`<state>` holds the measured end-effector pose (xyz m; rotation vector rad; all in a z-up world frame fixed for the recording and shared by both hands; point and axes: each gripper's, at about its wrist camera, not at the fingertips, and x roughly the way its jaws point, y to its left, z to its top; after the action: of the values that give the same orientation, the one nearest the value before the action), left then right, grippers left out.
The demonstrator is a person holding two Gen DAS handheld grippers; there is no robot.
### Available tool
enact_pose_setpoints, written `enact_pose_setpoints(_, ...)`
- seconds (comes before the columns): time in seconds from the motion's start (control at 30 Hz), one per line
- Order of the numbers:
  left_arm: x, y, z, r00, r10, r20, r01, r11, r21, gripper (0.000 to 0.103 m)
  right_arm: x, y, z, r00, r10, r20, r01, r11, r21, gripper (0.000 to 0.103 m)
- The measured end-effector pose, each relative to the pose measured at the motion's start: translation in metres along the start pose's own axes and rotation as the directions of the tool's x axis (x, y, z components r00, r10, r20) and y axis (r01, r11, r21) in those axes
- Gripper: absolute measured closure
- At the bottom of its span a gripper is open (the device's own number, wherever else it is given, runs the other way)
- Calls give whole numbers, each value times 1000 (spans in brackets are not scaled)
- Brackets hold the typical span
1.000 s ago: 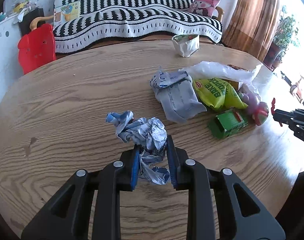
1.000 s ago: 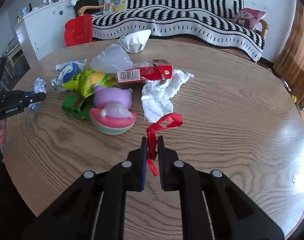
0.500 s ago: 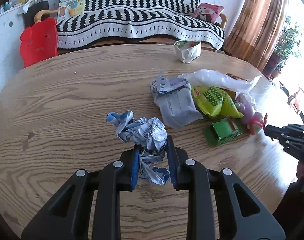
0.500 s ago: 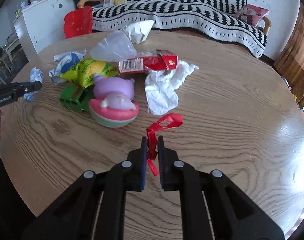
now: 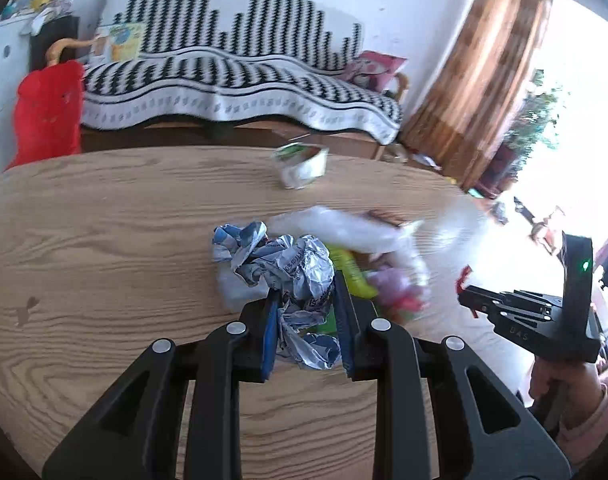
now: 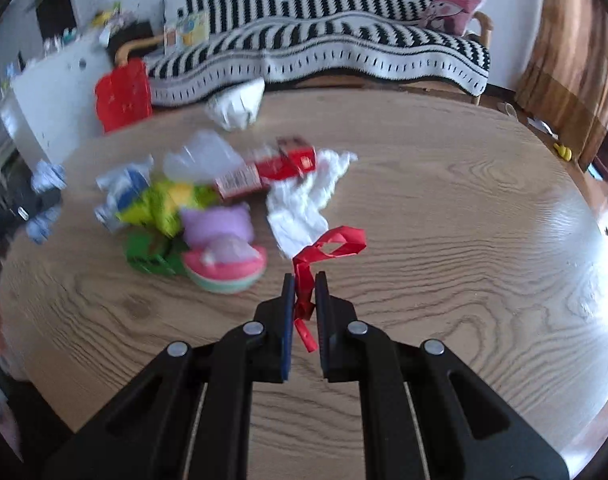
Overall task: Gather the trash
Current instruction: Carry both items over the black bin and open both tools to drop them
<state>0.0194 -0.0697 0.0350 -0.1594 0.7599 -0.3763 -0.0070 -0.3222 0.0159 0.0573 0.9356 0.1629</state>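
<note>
My left gripper is shut on a crumpled blue and white wrapper, held above the round wooden table. My right gripper is shut on a red ribbon that curls up past the fingertips. The right gripper also shows in the left wrist view, close at the right. On the table lie a yellow-green snack bag, a clear plastic bag, a red carton, a white tissue and a white paper cup.
A green toy car and a purple and pink toy sit among the trash. Behind the table stand a striped sofa, a red chair and a brown curtain.
Both grippers have lifted and swung toward each other with their loads. The right gripper now sits much closer in the left wrist view. The views are motion-blurred.
</note>
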Motion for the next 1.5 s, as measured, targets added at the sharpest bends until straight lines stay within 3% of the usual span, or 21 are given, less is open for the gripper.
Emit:
enact_pose_setpoints(0.13, 4, -31, -4, 995, -100, -18, 100, 995, 15, 79, -53, -11, -4, 996, 33, 78, -40, 995, 87, 93)
enact_pose_setpoints(0.2, -2, -51, -4, 988, -153, -15, 153, 988, 30, 79, -91, -28, -19, 995, 3, 104, -15, 994, 107, 93)
enact_pose_setpoints(0.33, -32, -136, -7, 956, -289, -55, 294, 944, 149, 79, -169, -87, -74, 991, -60, 122, 34, 979, 202, 93)
enact_pose_setpoints(0.43, -53, -246, -32, 891, -413, -191, 453, 846, 281, 79, -216, -132, -126, 986, -95, 138, 48, 949, 311, 92)
enact_pose_setpoints(0.5, -50, -311, -58, 820, -467, -331, 560, 773, 297, 79, -244, -163, -164, 982, -115, 151, 46, 916, 399, 92)
enact_pose_setpoints(0.53, -40, -353, -83, 775, -465, -429, 608, 733, 305, 79, -252, -176, -180, 980, -132, 151, 56, 901, 431, 92)
enact_pose_setpoints(0.57, -29, -385, -107, 744, -439, -504, 632, 708, 316, 79, -258, -190, -197, 979, -147, 145, 64, 883, 465, 92)
enact_pose_setpoints(0.67, 0, -446, -178, 689, -336, -642, 667, 640, 382, 79, -254, -232, -245, 982, -146, 116, 56, 824, 564, 92)
enact_pose_setpoints(0.7, 8, -455, -195, 670, -331, -664, 683, 625, 377, 79, -249, -242, -260, 985, -139, 102, 53, 805, 590, 92)
enact_pose_setpoints(0.8, 50, -467, -247, 586, -317, -746, 718, 630, 296, 79, -217, -275, -309, 995, -91, 45, 39, 749, 662, 92)
enact_pose_setpoints(0.87, 81, -473, -274, 582, -227, -781, 693, 642, 329, 79, -191, -293, -339, 998, -68, 8, 44, 729, 683, 92)
enact_pose_setpoints(0.9, 86, -477, -275, 583, -222, -782, 695, 634, 338, 79, -183, -298, -349, 998, -59, -1, 44, 721, 691, 92)
enact_pose_setpoints(0.97, 99, -485, -273, 603, -209, -770, 692, 618, 373, 79, -160, -313, -370, 1000, -14, -12, 19, 686, 728, 92)
enact_pose_setpoints(1.03, 117, -487, -272, 601, -198, -774, 683, 630, 369, 79, -139, -326, -383, 999, 38, -25, -6, 650, 760, 92)
enact_pose_setpoints(1.1, 127, -488, -272, 594, -183, -783, 675, 643, 362, 79, -119, -335, -389, 996, 76, -42, -16, 637, 771, 92)
enact_pose_setpoints(1.23, 130, -498, -282, 590, -154, -793, 684, 617, 389, 79, -101, -351, -395, 994, 102, -39, -33, 618, 786, 92)
enact_pose_setpoints(1.4, 141, -493, -289, 588, -114, -801, 677, 610, 411, 78, -95, -363, -405, 993, 116, -33, -43, 596, 802, 92)
enact_pose_setpoints(1.47, 140, -494, -296, 586, -104, -803, 677, 607, 416, 70, -101, -367, -409, 992, 123, -15, -60, 581, 812, 92)
enact_pose_setpoints(1.5, 141, -494, -298, 590, -93, -802, 674, 604, 426, 47, -102, -369, -410, 991, 131, -9, -69, 572, 817, 92)
